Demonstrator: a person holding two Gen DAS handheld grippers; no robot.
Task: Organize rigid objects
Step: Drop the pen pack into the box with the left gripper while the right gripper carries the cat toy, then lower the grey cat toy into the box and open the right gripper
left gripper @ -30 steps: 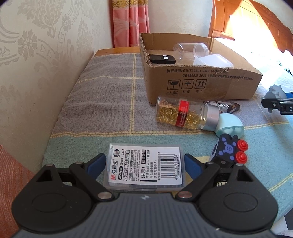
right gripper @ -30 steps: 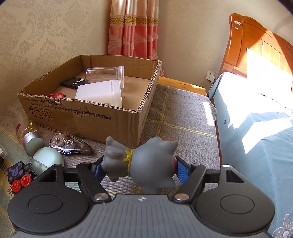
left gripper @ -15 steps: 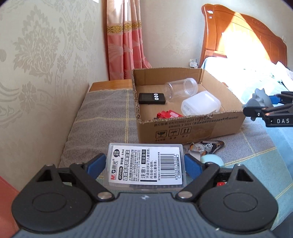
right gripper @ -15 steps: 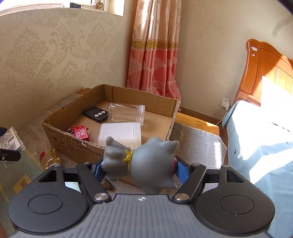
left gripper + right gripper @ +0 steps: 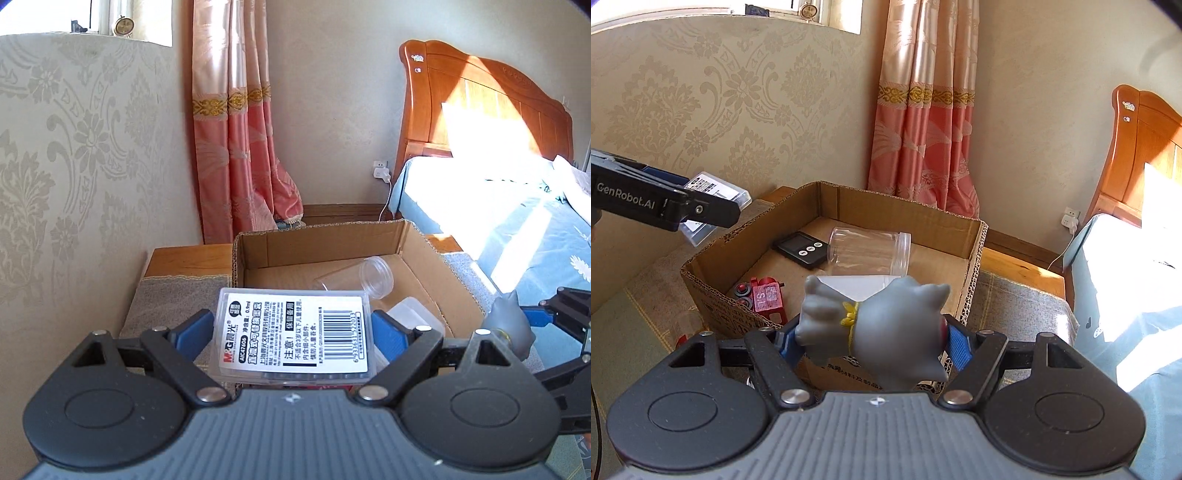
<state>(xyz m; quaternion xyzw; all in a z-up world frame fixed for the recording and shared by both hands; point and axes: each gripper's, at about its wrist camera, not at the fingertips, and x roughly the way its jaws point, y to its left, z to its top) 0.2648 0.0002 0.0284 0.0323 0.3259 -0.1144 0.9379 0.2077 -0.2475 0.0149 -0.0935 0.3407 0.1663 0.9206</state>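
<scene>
Damask-papered wall, pink curtain, sunlit wooden headboard, blue bedding.

Jar in box; bed right

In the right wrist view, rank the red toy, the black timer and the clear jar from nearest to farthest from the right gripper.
1. red toy, box's near left corner.
2. clear jar, lying on its side mid-box.
3. black timer, far left, too close to the jar to call.
</scene>
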